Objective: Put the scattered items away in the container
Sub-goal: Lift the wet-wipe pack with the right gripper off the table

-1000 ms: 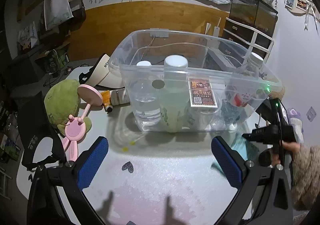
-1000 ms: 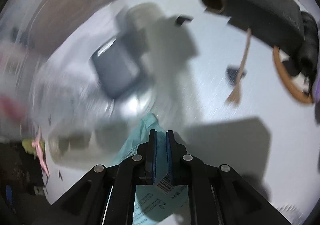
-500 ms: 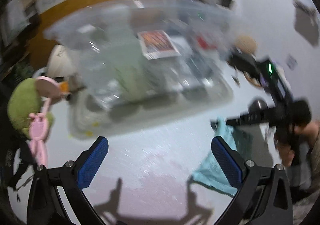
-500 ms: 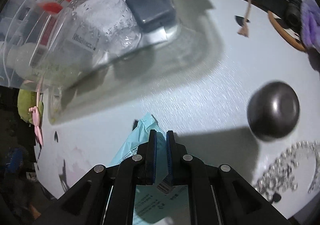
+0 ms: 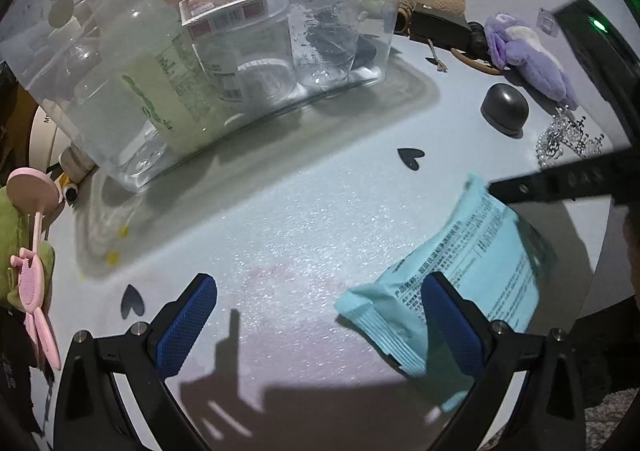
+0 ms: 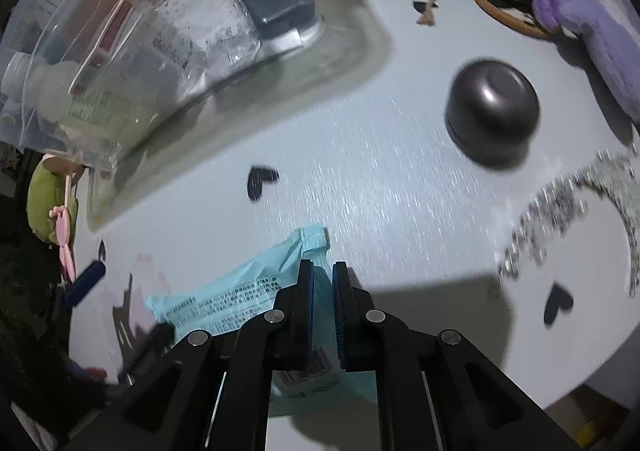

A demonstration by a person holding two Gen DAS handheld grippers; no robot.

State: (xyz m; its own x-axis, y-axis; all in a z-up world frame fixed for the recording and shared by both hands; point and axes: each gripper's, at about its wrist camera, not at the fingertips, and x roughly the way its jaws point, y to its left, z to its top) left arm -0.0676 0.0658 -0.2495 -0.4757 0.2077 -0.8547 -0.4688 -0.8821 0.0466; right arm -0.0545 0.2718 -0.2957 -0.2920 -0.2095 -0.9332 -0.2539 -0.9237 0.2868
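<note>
Since a second ago both cameras have swung down and right, so the clear plastic storage bin (image 5: 224,63) has slid to the upper left of each frame and the pale blue soft plastic packet (image 6: 240,291) now fills the lower middle. Right fingers (image 6: 322,307) are closed on one crimped end of that packet, blue pads pinching the thin seal, with the rest of it trailing toward the lower left of the right view, low over or on the counter (image 5: 304,219); I cannot tell which. Left fingers (image 5: 316,323) stand wide open and hold nothing, the right-hand pad overlapping the packet's lower edge in the left view. By its creases and sag the packet looks light and floppy, with slick film that could slide out of a shallow pinch, so a bite well in from the seal looks safer to me. Farther out on the counter, outside the bin, lie a dark grey domed bowl turned upside down (image 6: 494,111), a silver beaded tiara (image 6: 580,219) and a purple plush toy (image 6: 588,23). Bottles and boxes already stand inside the bin.
</note>
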